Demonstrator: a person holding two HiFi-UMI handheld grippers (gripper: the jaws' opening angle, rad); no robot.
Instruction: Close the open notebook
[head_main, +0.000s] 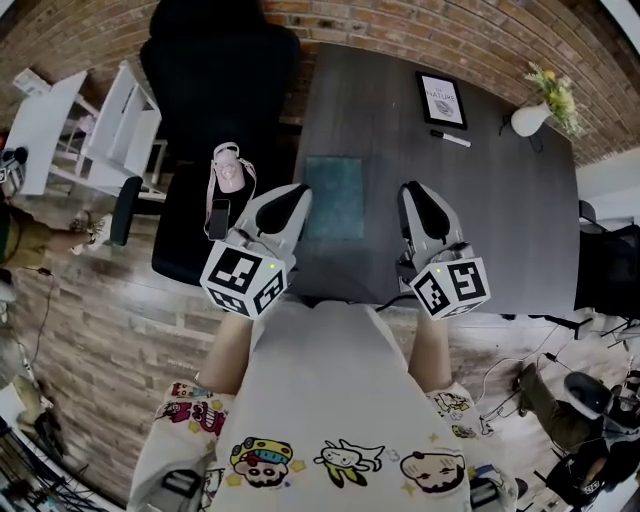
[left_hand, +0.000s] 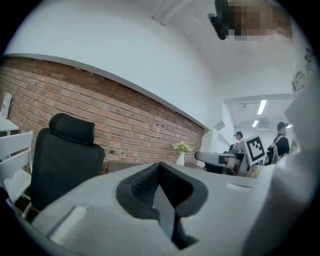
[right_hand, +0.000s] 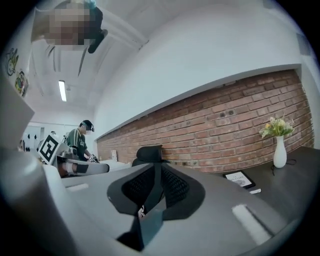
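Head view, notebook (head_main: 335, 197) on table (head_main: 500, 220), brick wall (head_main: 400, 25)

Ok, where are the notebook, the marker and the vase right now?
teal notebook (head_main: 335, 197), head view, middle of its cover.
marker (head_main: 452, 139), head view, middle of its barrel.
white vase (head_main: 529, 120), head view, its rounded belly.

the person wears a white short-sleeved t-shirt (head_main: 330, 380) printed with small colourful cartoon figures (head_main: 262, 460), some of them on the sleeves (head_main: 190, 410). the left hand-held gripper (head_main: 292, 198) and the right hand-held gripper (head_main: 420, 195) have smooth light grey shells with black inner faces. each carries at its rear a white cube with black square markers (head_main: 245, 282). their black pads (right_hand: 172, 187) are finely ribbed.
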